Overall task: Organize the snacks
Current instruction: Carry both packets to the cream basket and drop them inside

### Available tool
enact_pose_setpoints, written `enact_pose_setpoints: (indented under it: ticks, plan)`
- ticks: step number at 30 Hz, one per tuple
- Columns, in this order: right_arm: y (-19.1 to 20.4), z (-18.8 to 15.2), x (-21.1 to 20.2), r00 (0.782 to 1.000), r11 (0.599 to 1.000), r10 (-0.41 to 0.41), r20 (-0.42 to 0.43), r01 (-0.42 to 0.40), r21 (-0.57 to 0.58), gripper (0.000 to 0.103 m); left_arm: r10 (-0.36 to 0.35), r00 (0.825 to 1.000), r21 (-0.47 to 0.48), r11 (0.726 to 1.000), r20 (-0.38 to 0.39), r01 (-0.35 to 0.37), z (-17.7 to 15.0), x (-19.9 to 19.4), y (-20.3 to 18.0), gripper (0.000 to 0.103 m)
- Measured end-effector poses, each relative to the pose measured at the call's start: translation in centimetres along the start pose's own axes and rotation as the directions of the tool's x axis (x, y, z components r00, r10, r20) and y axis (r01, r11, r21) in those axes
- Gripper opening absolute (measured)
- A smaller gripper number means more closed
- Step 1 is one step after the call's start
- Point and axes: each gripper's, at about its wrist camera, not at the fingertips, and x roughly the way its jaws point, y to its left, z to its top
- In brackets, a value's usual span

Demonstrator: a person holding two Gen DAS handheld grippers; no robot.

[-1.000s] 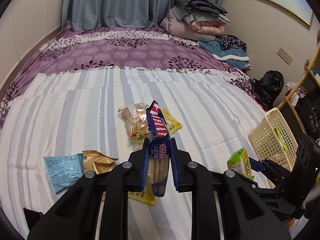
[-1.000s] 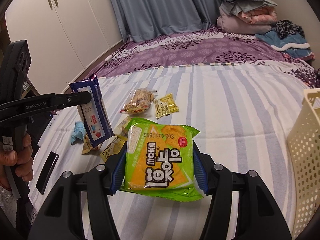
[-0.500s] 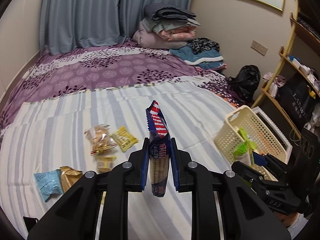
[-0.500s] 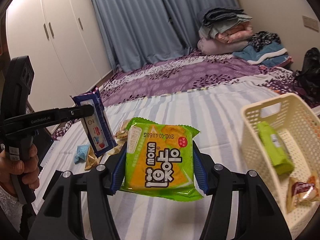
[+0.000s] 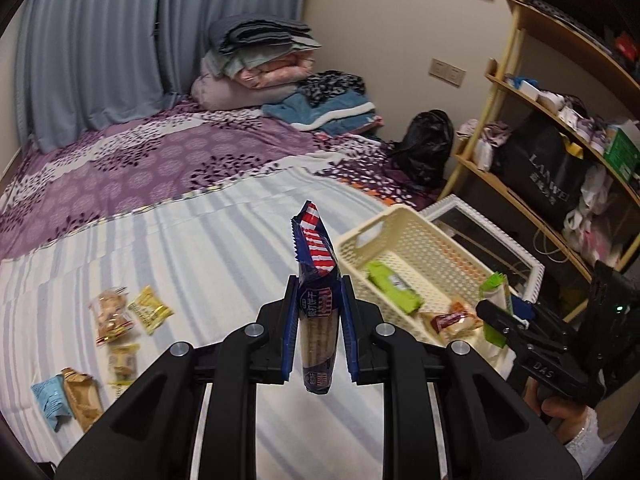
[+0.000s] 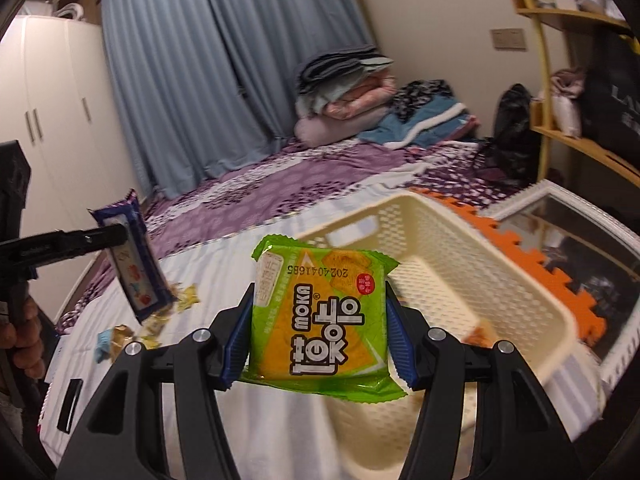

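Clamping a tall blue cracker packet (image 5: 317, 312) upright between its pads, the left gripper (image 5: 317, 332) is closed on it above the striped bed sheet (image 5: 208, 256), short of the cream basket (image 5: 404, 236). Across from it, the right gripper (image 6: 318, 338) is closed on a flat green snack pack (image 6: 320, 312) by its side edges, held in the air at the near rim of the same basket (image 6: 532, 308). Risk, as judged: the cracker packet is pinched at its lower half only, so its long top could swing or slip under a quick tilt and land on the bed outside the basket; the green pack, gripped across a soft wrapper, may buckle and drop short of the rim if released early. With both grippers converging on one opening, a clash between them or a knock against the basket wall would shift the light basket. Contents of the basket: a green packet (image 5: 394, 286) lying flat and a small red-labelled pastry pack (image 5: 454, 318) beside it. Five small snacks (image 5: 116, 316) are left loose on the sheet, well apart from the basket.
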Motion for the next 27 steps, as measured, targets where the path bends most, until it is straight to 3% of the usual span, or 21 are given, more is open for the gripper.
enact_pose_setpoints:
  ticks: [5,11,15,25,27]
  plan:
    - [-4.0,-0.9,-0.3,0.998,0.996,-0.068,-0.014,0.069,0.064,0.059,-0.066,0.998,0.045,0.997,-0.013,0.066,0.6,1.3,-4.3,0.020]
    - [-6.1,-1.5,-1.5,0.993,0.990,-0.115,0.022,0.113,0.081,0.067,-0.139,0.989,0.094,0.985,-0.047,0.142,0.9,3.3,-8.9,0.020]
    - [-7.1,-1.5,-2.4,0.990,0.987,-0.132,0.042,0.127,0.101,0.067,-0.181,0.980,0.126,0.974,-0.077,0.190,0.8,4.9,-12.0,0.020]
    - [-8.6,-2.1,-3.5,0.987,0.979,-0.157,0.040,0.150,0.138,0.067,-0.230,0.957,0.150,0.955,-0.177,0.257,-0.8,8.6,-16.1,0.022]
    - [-8.7,-2.1,-3.4,0.987,0.979,-0.158,0.039,0.151,0.139,0.067,-0.232,0.954,0.141,0.955,-0.189,0.260,-1.0,9.0,-16.1,0.044]
